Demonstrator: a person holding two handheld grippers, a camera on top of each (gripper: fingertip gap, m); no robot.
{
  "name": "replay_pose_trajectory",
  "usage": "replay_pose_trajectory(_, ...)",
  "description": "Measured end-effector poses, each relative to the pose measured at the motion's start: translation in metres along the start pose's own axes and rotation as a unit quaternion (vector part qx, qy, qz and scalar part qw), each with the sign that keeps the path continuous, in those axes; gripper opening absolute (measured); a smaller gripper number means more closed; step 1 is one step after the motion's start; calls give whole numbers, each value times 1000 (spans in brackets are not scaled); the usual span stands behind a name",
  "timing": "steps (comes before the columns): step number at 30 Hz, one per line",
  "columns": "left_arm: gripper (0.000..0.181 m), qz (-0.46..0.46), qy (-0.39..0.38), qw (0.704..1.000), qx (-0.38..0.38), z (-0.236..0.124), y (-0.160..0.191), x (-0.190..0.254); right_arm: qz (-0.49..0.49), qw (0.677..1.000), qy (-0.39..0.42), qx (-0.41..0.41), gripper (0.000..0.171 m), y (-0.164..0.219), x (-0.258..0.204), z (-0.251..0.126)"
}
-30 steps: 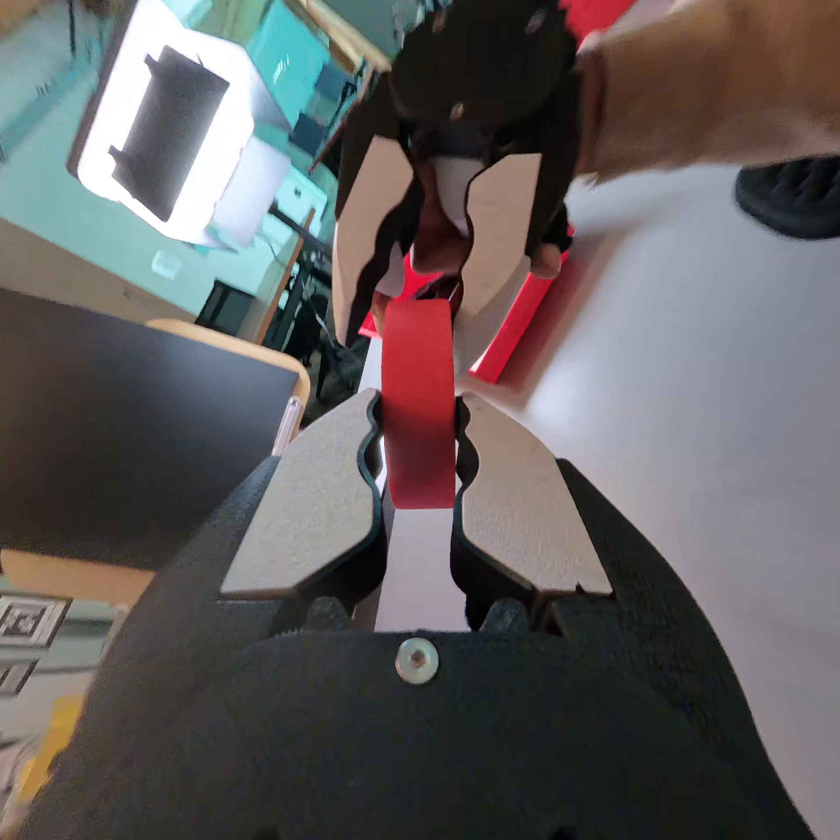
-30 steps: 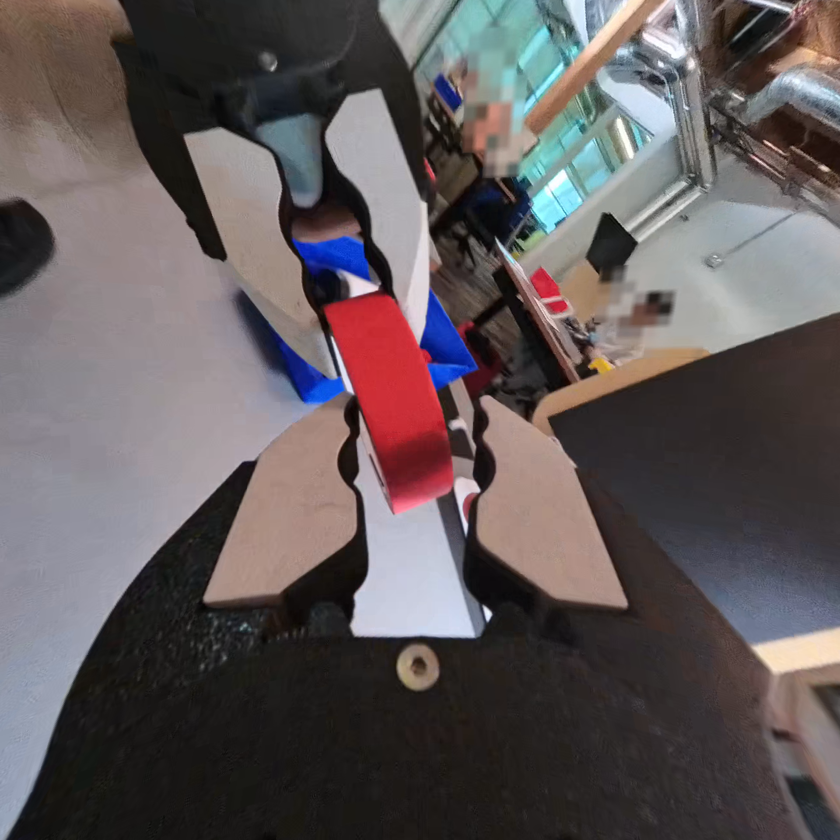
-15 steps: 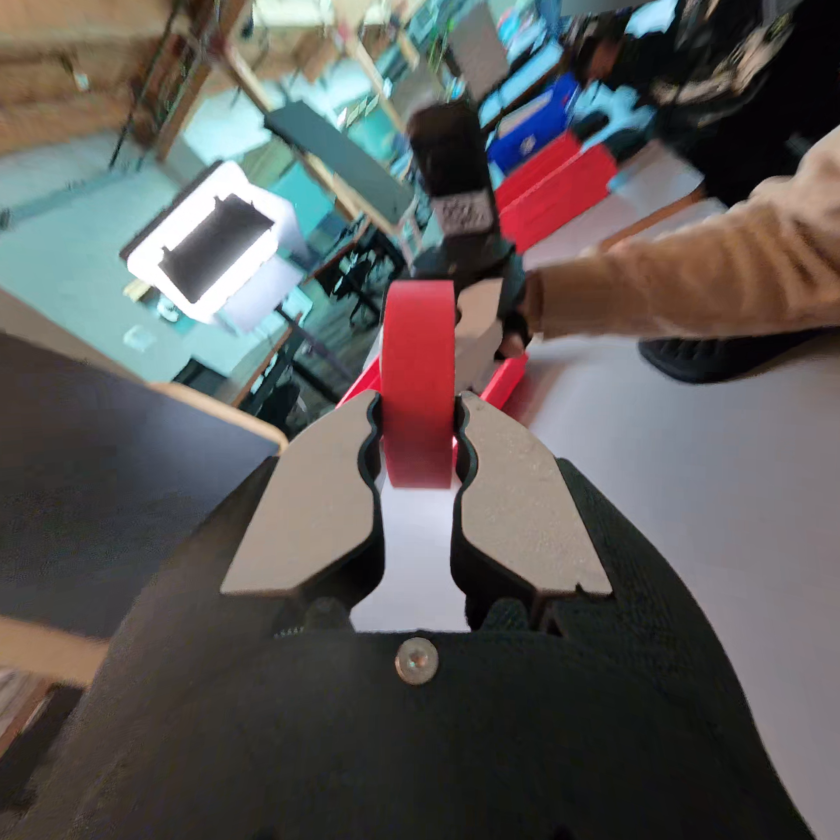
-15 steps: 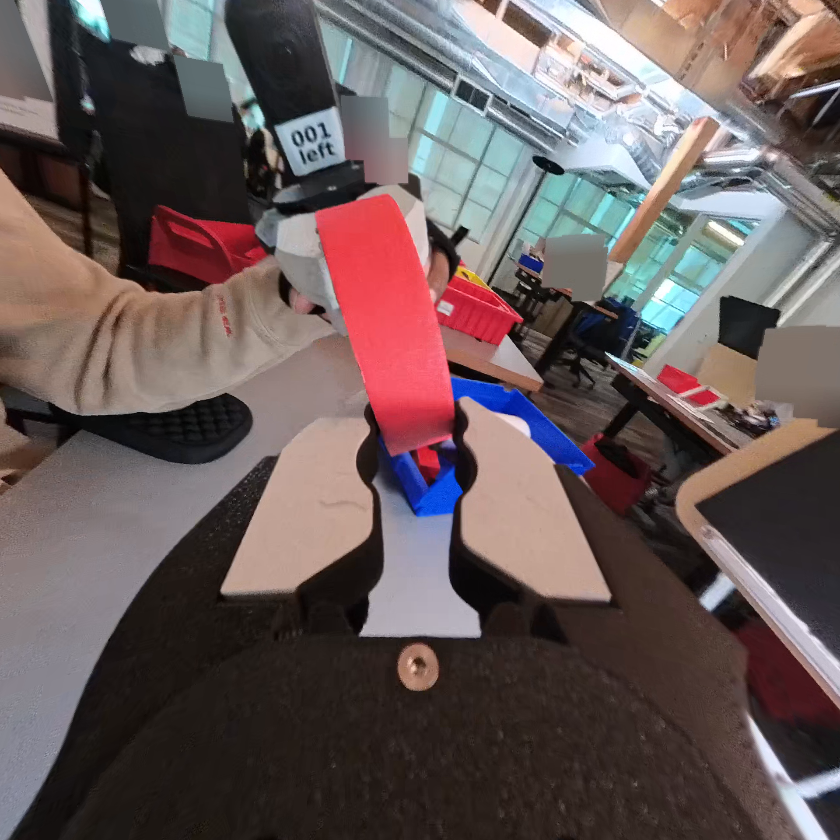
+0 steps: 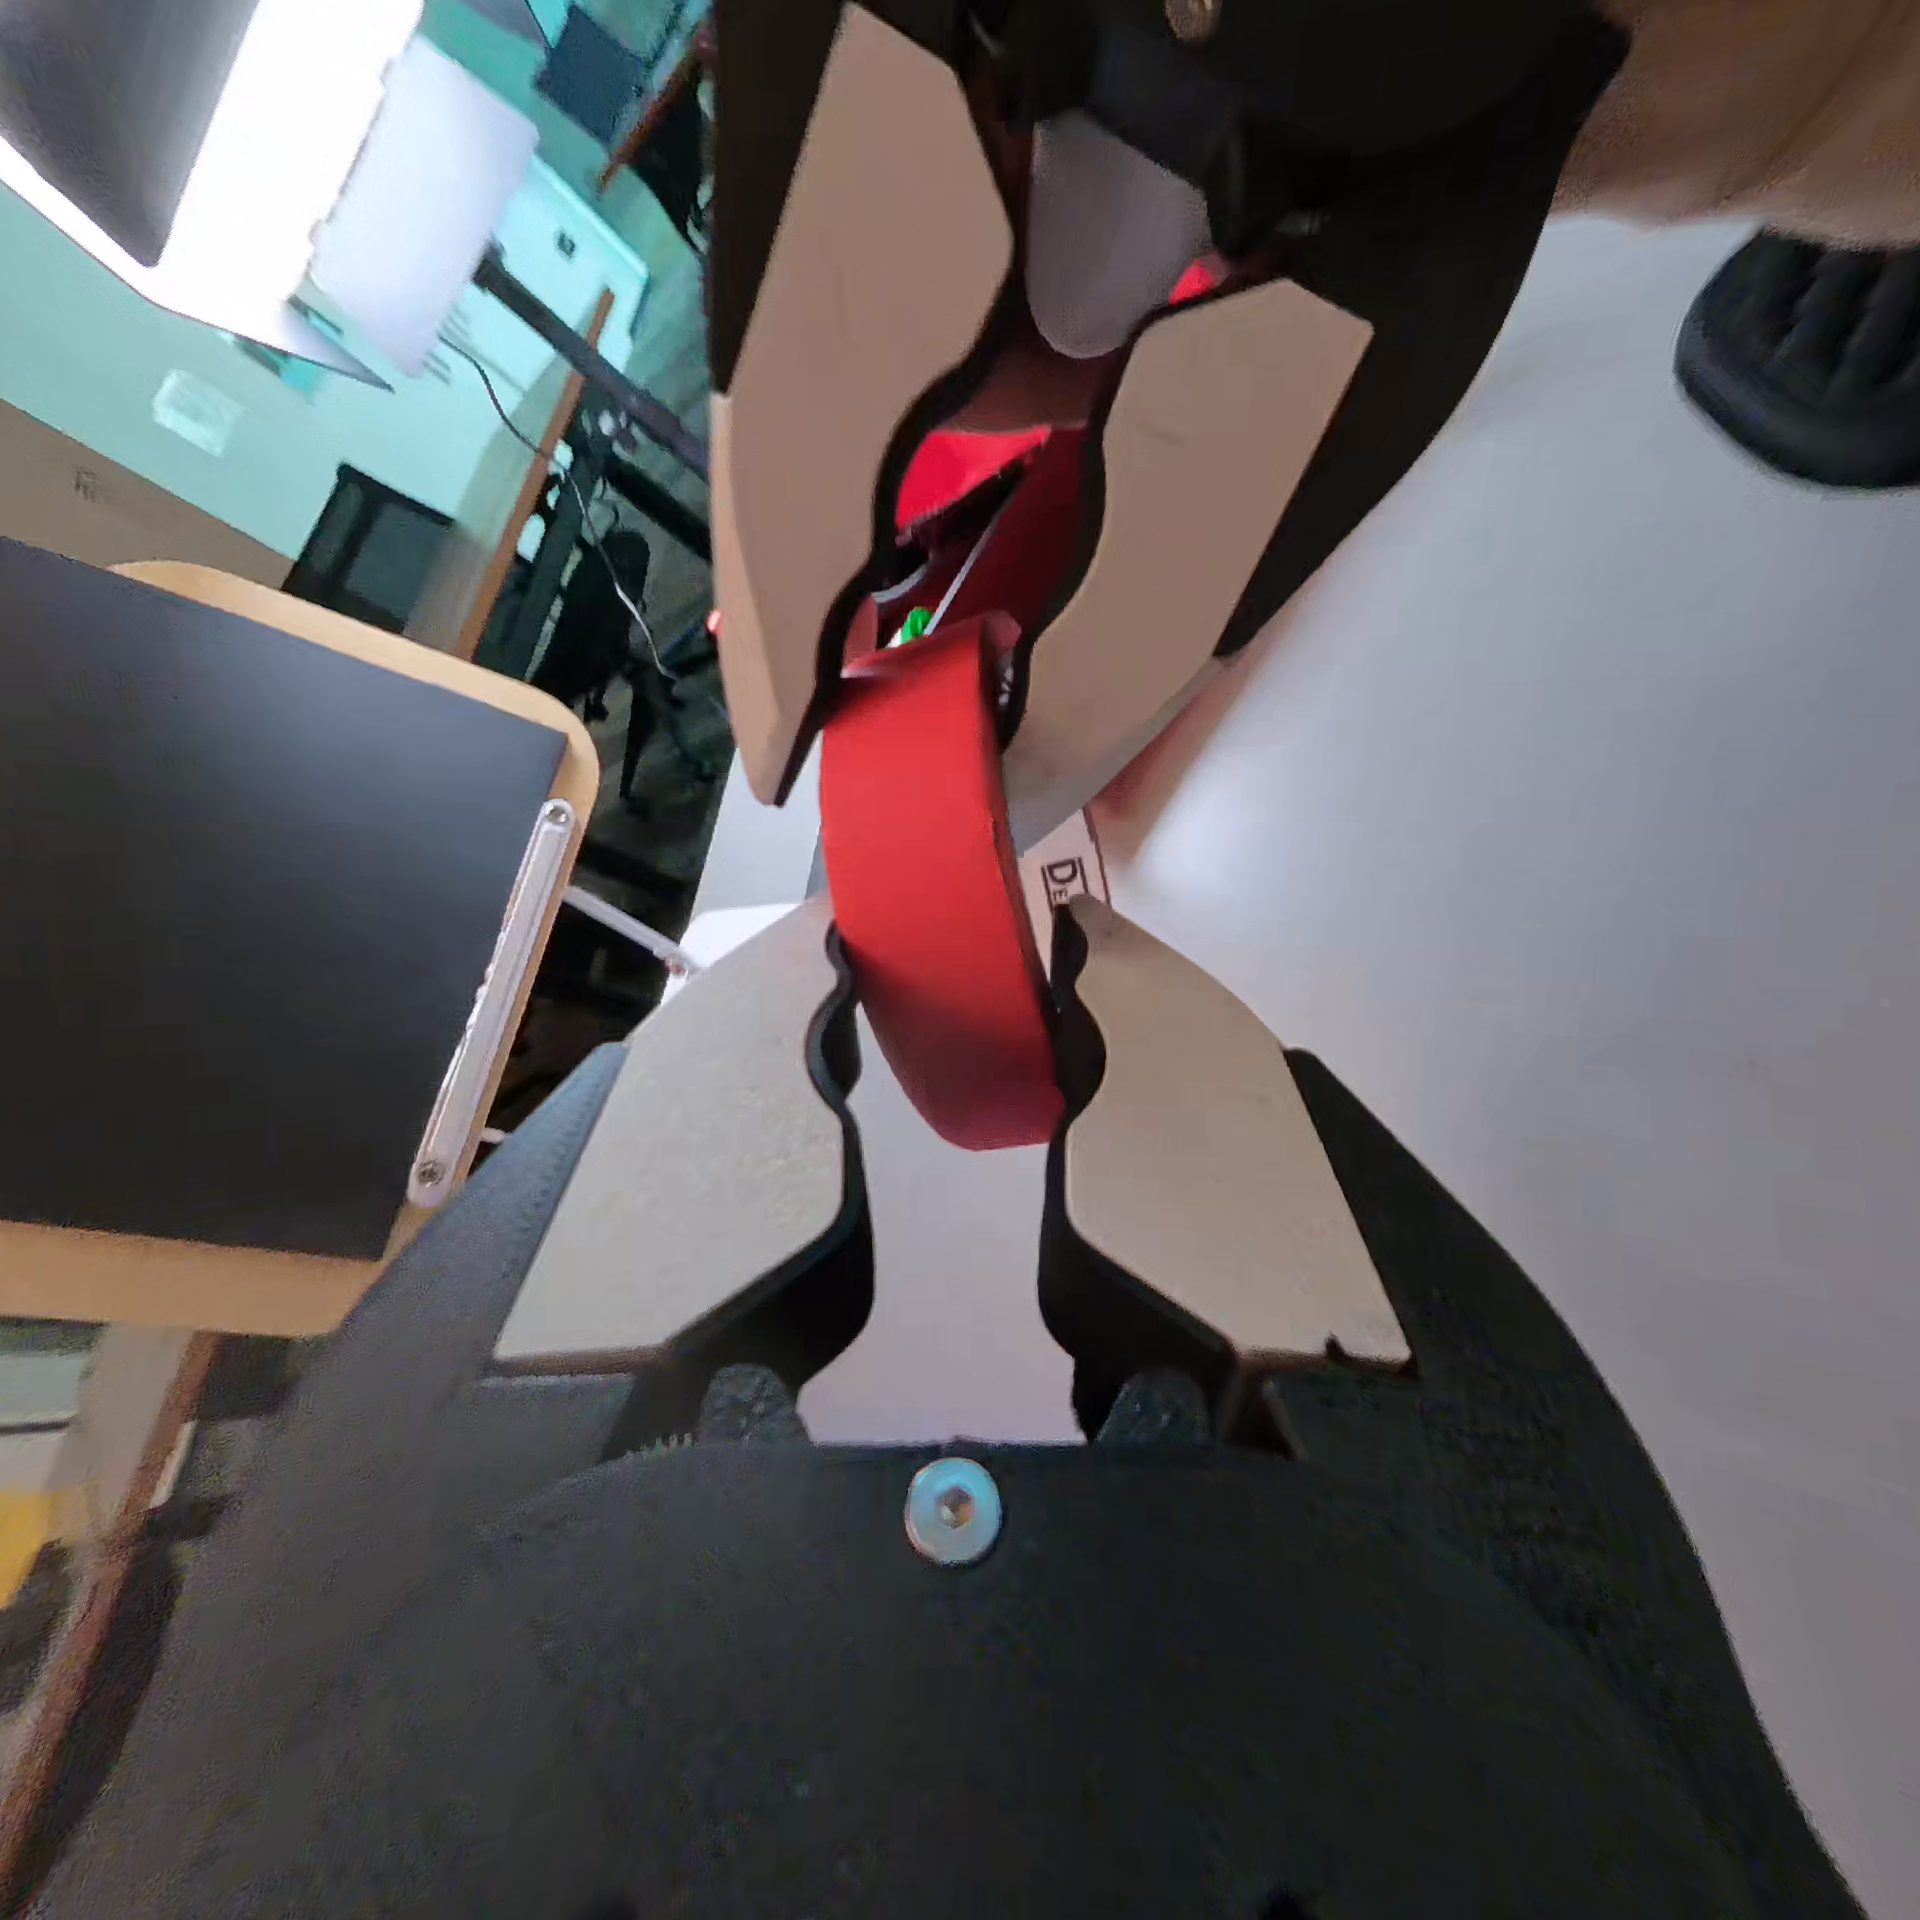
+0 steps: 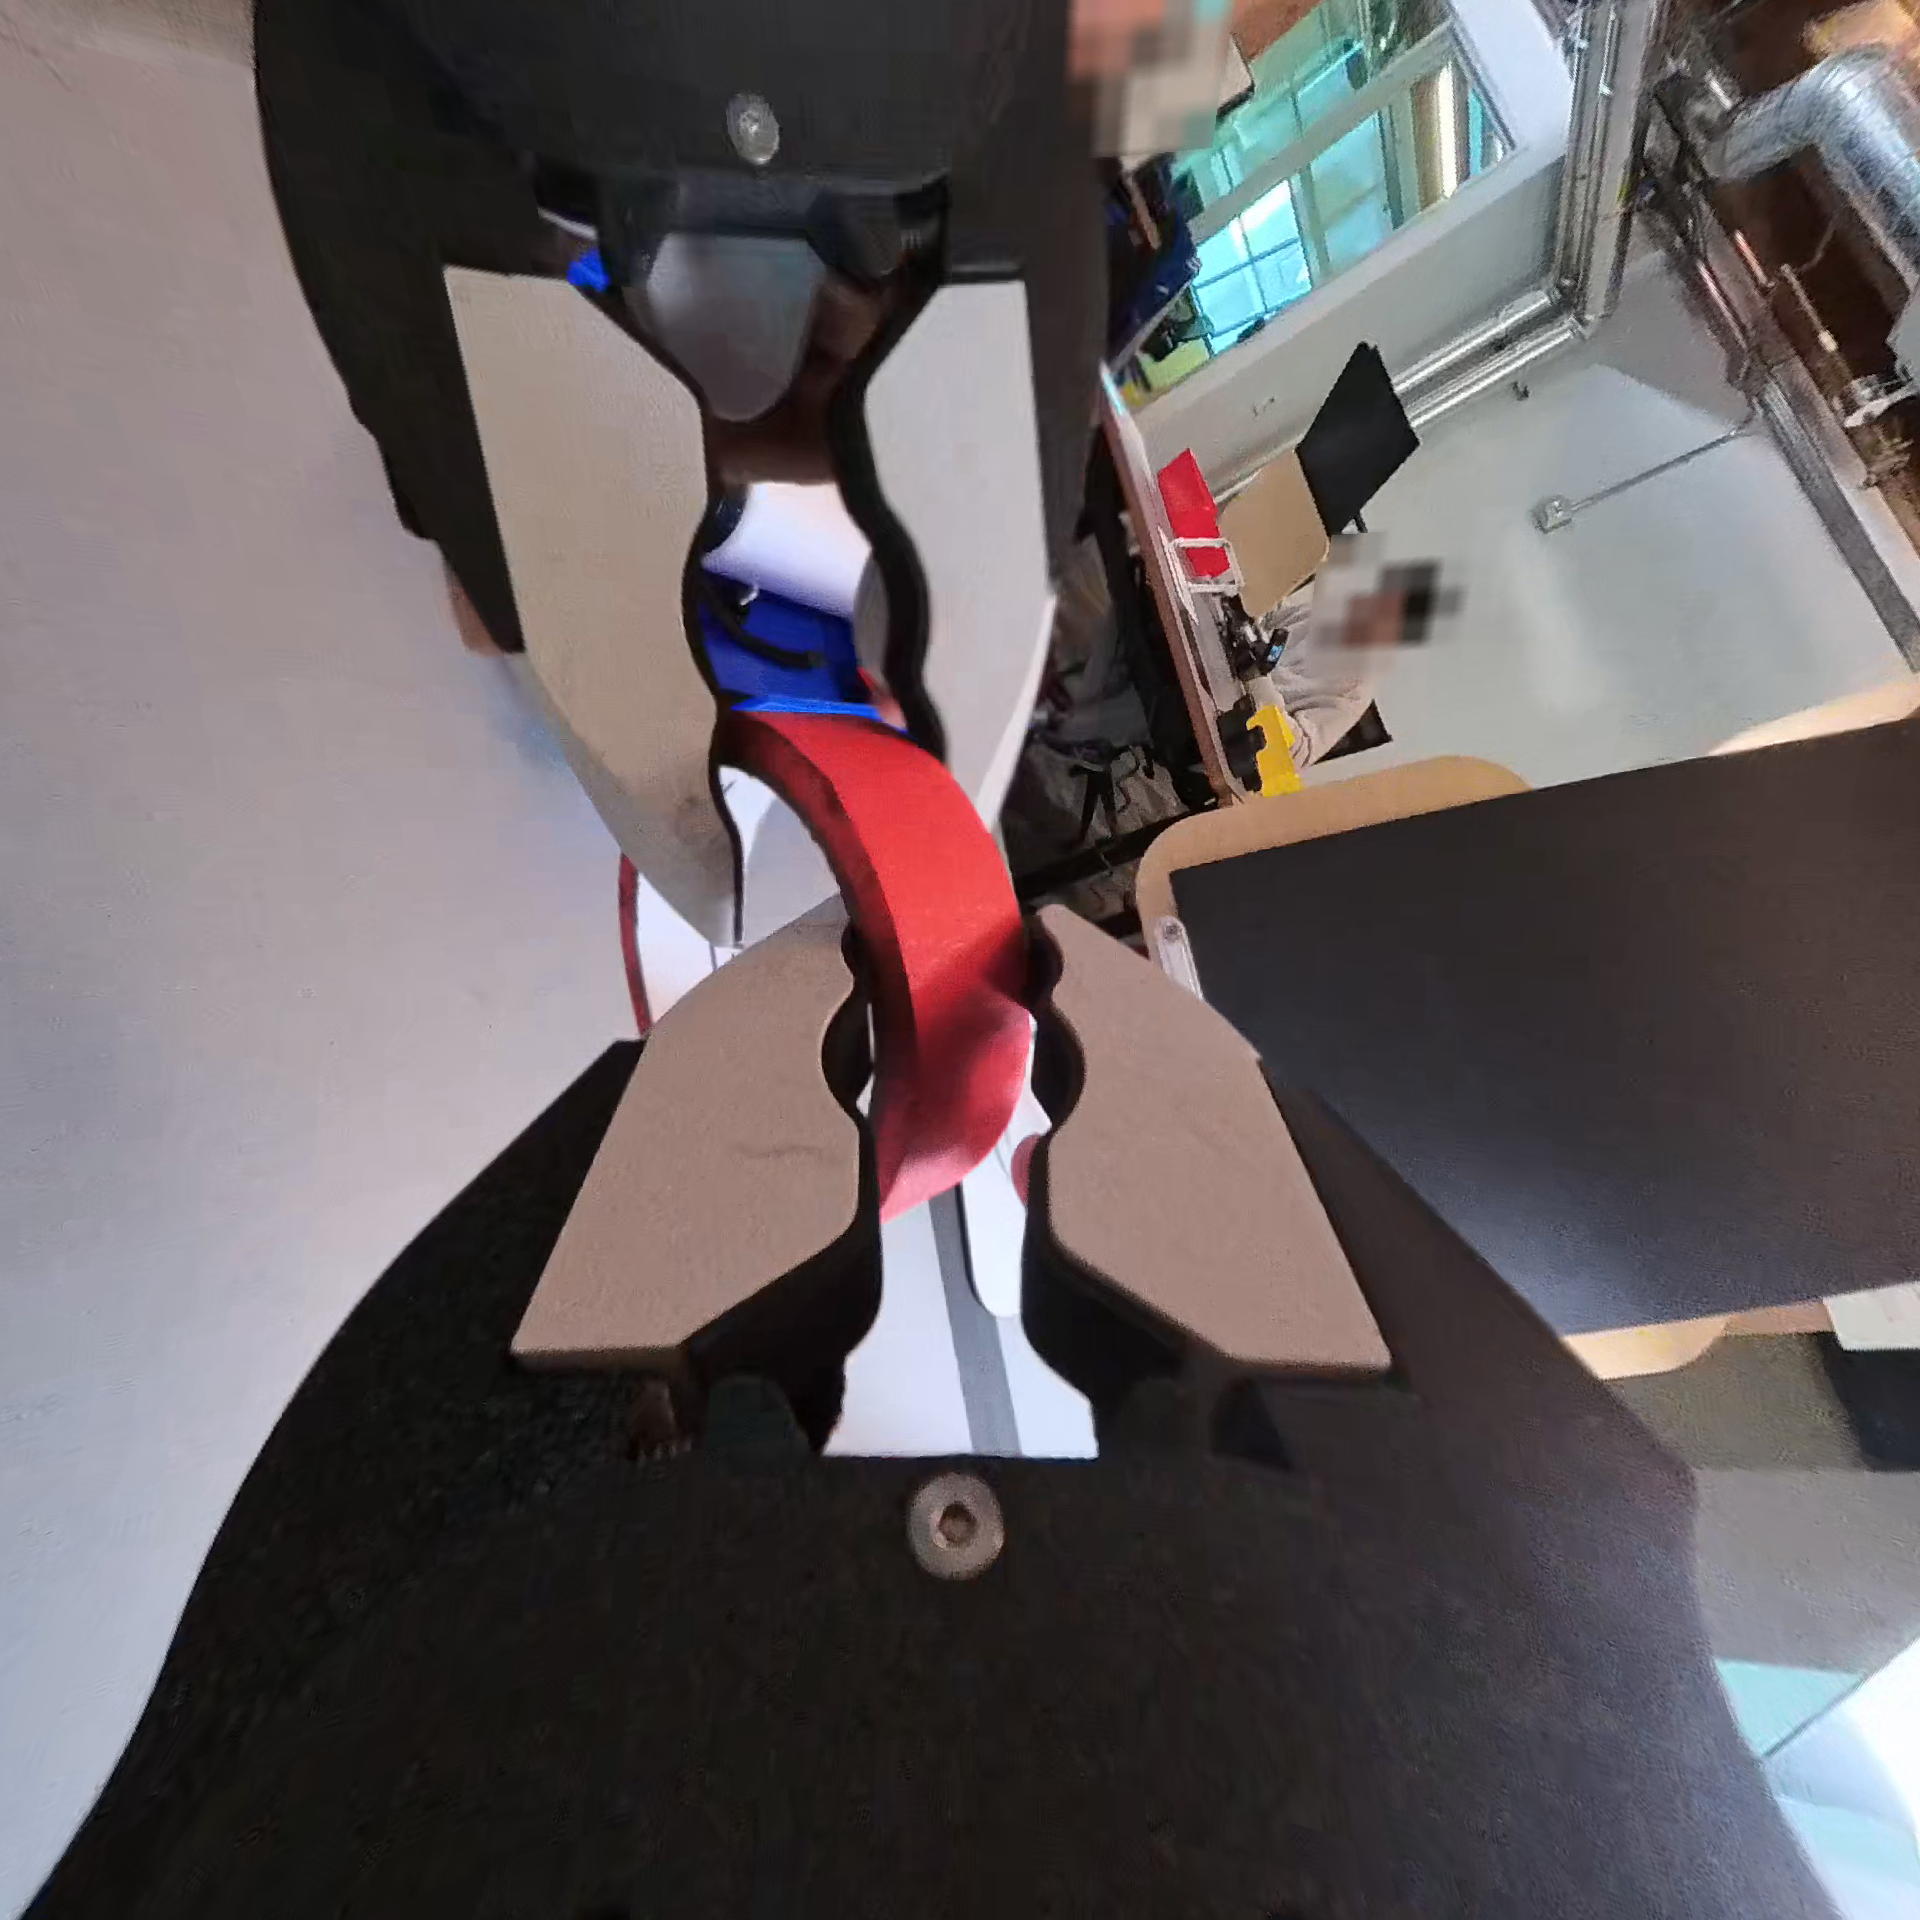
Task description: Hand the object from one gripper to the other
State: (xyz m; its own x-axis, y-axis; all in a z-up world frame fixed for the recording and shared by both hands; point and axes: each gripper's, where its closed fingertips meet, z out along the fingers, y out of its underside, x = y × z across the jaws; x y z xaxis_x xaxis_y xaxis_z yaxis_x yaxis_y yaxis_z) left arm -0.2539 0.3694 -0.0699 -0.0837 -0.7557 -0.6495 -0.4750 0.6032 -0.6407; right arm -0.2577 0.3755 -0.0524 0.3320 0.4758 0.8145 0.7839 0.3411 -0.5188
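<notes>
A red tape roll is held edge-on between both grippers above a white table. My left gripper is shut on the roll's near end in the left wrist view. The right gripper faces it from above and its fingers pinch the far end. In the right wrist view my right gripper is shut on the roll. The left gripper clamps the other end there. The roll's hollow centre is hidden.
A black panel with a wooden rim stands close at the left, and at the right in the right wrist view. A blue bin shows behind the left gripper. A black object lies on the table. Both grippers' tips are close together, under 4 cm apart.
One second ago my right gripper was open around the roll; it has since shut on it. Both grippers have come closer together and now face each other end to end.
</notes>
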Motion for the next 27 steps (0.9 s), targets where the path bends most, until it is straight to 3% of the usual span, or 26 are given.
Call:
replay_pose_trajectory(3, 28, -42, -12, 997, 67, -6, -13, -13, 12, 999, 24, 30, 28, -6, 12, -8)
replay_pose_trajectory(7, 27, -62, -52, 983, 162, -33, -26, -34, 145, 981, 24, 123, 45, -6, 37, -26)
replay_pose_trajectory(11, 27, -73, -49, 953, 289, -61, -54, -37, 269, 929, -70, 245, 55, -10, 35, -36)
replay_pose_trajectory(14, 27, -101, -31, 928, 358, -72, -68, -36, 300, 900, -116, 296, 47, -21, 27, -37)
replay_pose_trajectory(16, 27, -125, -30, 919, 372, -71, -67, -40, 294, 892, -124, 319, 28, -33, 23, -40)
replay_pose_trajectory(21, 34, -171, -36, 942, 288, -50, -43, -51, 321, 898, -115, 279, 27, -27, 35, -42)
replay_pose_trajectory(24, 44, -145, -22, 943, 299, -56, -50, -43, 402, 846, -193, 292, 27, -26, 34, -48)
replay_pose_trajectory(27, 52, -90, -28, 960, 264, -58, -50, -35, 459, 793, -266, 298, 28, -18, 30, -51)
